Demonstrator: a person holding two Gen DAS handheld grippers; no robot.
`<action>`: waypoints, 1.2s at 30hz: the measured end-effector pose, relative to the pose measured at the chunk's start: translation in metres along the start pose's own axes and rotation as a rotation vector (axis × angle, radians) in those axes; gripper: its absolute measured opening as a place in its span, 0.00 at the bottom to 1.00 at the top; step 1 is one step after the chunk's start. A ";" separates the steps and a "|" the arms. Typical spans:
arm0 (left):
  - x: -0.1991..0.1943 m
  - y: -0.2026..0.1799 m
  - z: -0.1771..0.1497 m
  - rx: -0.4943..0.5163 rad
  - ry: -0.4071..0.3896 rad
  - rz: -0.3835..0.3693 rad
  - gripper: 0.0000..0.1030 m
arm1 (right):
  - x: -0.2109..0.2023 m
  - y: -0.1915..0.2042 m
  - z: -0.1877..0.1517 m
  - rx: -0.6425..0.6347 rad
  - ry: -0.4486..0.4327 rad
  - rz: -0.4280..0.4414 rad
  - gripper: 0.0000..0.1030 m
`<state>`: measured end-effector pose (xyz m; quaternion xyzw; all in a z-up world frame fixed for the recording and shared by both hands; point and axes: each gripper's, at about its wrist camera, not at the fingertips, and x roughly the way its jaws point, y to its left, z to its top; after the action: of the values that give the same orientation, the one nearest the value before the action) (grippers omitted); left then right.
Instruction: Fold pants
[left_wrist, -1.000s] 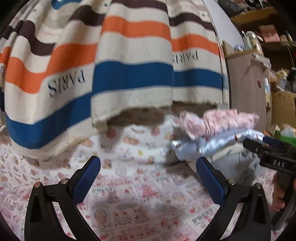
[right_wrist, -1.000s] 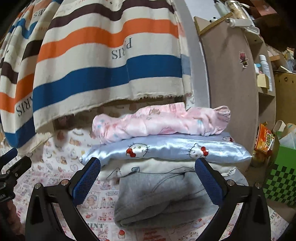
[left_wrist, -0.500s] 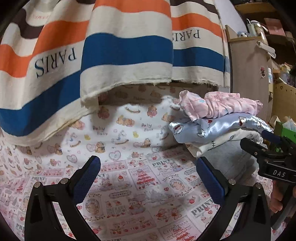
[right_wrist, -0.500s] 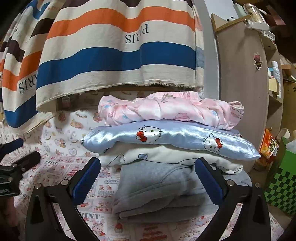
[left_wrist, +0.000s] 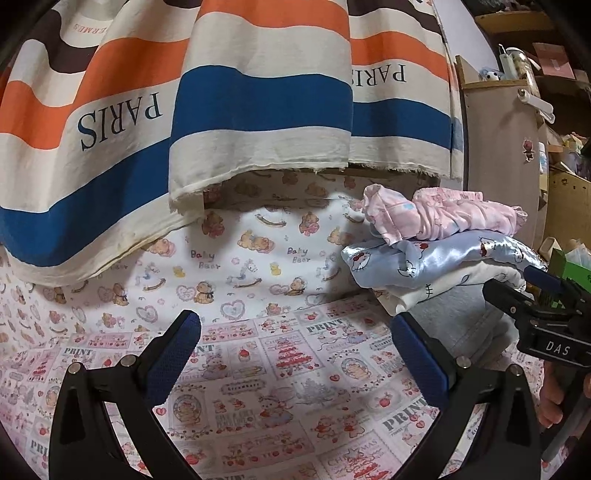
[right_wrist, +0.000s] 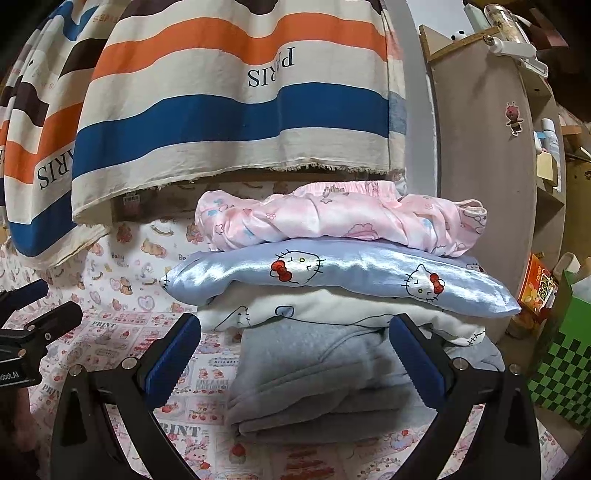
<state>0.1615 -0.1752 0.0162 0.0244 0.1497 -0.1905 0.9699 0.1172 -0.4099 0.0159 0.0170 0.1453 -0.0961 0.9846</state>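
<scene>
grey pants (right_wrist: 325, 373) under stack, closer now, both tongs (right_wrist: 295, 350) spread

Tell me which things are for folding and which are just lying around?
For the job:
- pink pants
- blue satin pants
- white pants
- grey pants
- left gripper
- right gripper

Just there:
- striped curtain
- green checked box
- wooden shelf
</scene>
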 end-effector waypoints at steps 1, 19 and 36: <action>0.000 0.000 0.000 0.000 0.001 0.002 0.99 | 0.000 0.000 0.000 -0.002 0.000 0.001 0.99; 0.000 0.001 -0.001 -0.007 0.022 0.006 1.00 | -0.001 0.002 0.000 -0.006 0.001 0.005 0.99; -0.002 0.000 -0.001 0.001 0.017 0.009 1.00 | -0.002 0.004 0.000 -0.011 0.005 0.009 0.99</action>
<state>0.1597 -0.1740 0.0159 0.0271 0.1577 -0.1861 0.9694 0.1165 -0.4057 0.0165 0.0124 0.1484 -0.0906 0.9847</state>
